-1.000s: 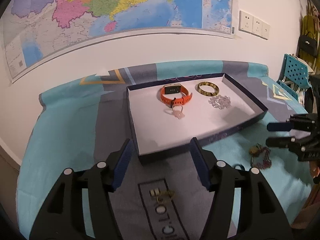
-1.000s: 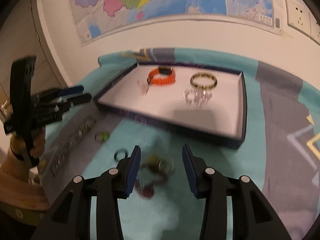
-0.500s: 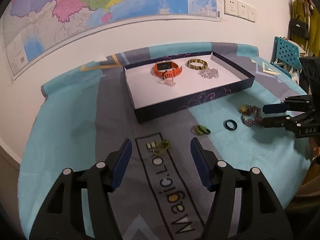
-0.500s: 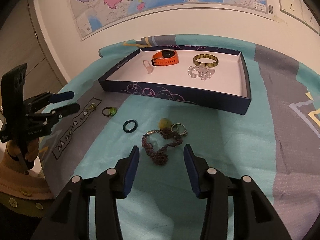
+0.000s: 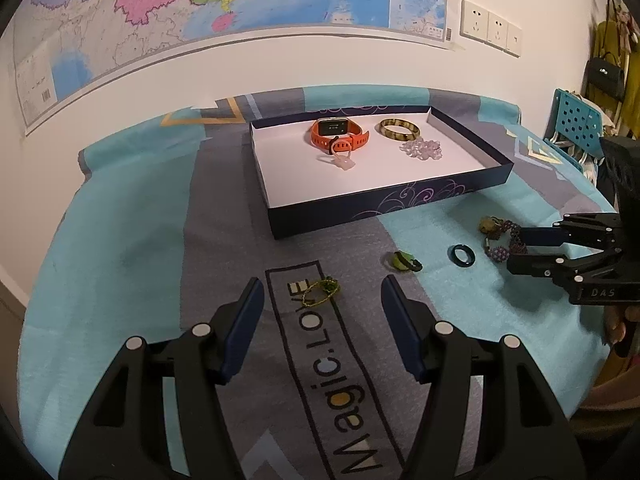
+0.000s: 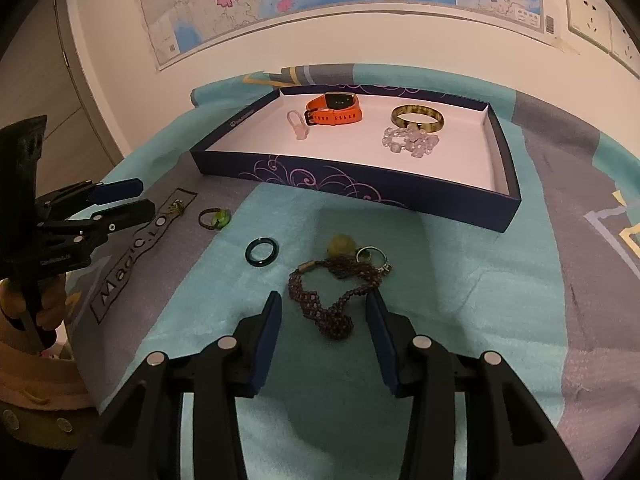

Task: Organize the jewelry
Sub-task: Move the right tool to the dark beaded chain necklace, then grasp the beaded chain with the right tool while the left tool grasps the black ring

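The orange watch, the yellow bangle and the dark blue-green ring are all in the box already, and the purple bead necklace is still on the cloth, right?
Not quite. The dark ring is not in the box; it lies on the cloth beside the purple bead necklace, as the right wrist view shows. The orange watch and yellow bangle are indeed in the box.

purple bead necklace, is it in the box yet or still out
Still out. The purple bead necklace lies bunched on the cloth in front of the box, between the right gripper's open fingers.
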